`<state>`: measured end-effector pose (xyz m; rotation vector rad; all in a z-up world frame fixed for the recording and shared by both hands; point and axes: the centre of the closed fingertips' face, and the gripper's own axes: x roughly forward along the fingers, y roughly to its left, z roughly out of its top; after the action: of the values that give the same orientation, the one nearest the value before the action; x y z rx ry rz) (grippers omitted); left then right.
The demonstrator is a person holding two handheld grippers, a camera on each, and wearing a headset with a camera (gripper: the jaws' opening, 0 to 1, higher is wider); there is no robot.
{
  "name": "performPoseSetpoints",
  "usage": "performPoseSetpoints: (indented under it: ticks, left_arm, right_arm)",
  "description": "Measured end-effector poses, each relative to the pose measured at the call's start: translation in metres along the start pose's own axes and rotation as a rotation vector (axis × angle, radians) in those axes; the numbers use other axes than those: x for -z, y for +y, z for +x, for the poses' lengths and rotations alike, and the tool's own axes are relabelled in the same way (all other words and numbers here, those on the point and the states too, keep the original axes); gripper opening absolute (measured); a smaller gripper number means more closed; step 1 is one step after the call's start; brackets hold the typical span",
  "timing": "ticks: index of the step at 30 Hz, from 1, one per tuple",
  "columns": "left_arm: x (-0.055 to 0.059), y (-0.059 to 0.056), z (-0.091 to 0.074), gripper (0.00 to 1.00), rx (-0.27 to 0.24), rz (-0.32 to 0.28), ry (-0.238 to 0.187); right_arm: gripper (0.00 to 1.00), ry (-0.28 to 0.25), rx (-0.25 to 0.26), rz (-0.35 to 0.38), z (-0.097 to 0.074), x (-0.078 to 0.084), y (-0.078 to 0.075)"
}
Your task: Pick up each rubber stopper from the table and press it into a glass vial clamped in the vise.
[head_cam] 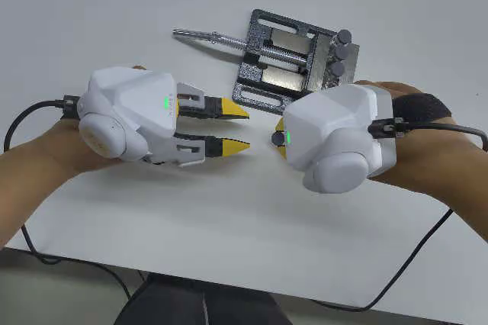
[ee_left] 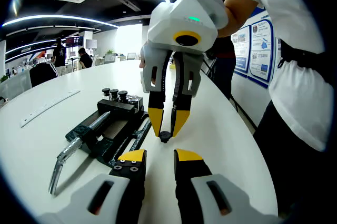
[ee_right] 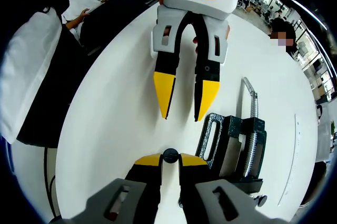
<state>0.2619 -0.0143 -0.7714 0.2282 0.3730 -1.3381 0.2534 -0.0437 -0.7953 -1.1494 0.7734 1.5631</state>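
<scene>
Two grippers face each other tip to tip over the white surface (head_cam: 229, 210), just in front of the vise (head_cam: 286, 62). Right gripper (ee_right: 170, 160) jaws are clenched on a small dark rubber stopper (ee_right: 169, 155), pinched between the yellow tips. In the left gripper view the stopper sits right down at the surface; can't tell if it is touching. Left gripper (head_cam: 245, 128) jaws are released, with a clear gap between the tips, aimed at the stopper from near and not touching it. Vise lies flat, its screw handle (head_cam: 202, 35) sticking out on the far side from the right gripper. Three vials (head_cam: 341, 51) stand in a row at one end of the vise, each with a dark cap on top. Held stopper is beside the vise, apart from the vials.
</scene>
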Motion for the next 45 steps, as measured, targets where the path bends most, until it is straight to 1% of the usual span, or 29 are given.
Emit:
performPoseSetpoints:
  ticks: [9,13,17,24,27,37,45]
  left_arm:
    - [-0.005,0.002,0.002,0.18,0.004,0.010,-0.009]
    - [-0.008,0.003,0.003,0.18,0.007,0.013,-0.014]
    - [-0.014,0.005,0.005,0.18,0.009,0.015,-0.024]
    - [-0.024,0.008,0.007,0.18,0.007,0.015,-0.046]
    - [-0.028,0.009,0.008,0.18,0.008,0.017,-0.052]
    - [-0.033,0.010,0.009,0.18,0.010,0.029,-0.057]
    - [-0.032,0.013,0.009,0.18,0.011,0.025,-0.057]
  right_arm:
    - [0.12,-0.019,0.011,0.052,-0.014,-0.001,-0.005]
    - [0.12,-0.034,0.021,0.089,-0.023,0.000,-0.010]
    - [0.12,-0.055,0.030,0.127,-0.032,0.000,-0.014]
    - [0.12,-0.062,0.049,0.152,-0.045,0.002,-0.020]
    - [0.12,-0.068,0.062,0.173,-0.052,0.004,-0.026]
    - [0.11,-0.066,0.101,0.219,-0.067,0.016,-0.042]
    - [0.11,-0.054,0.113,0.233,-0.070,0.024,-0.048]
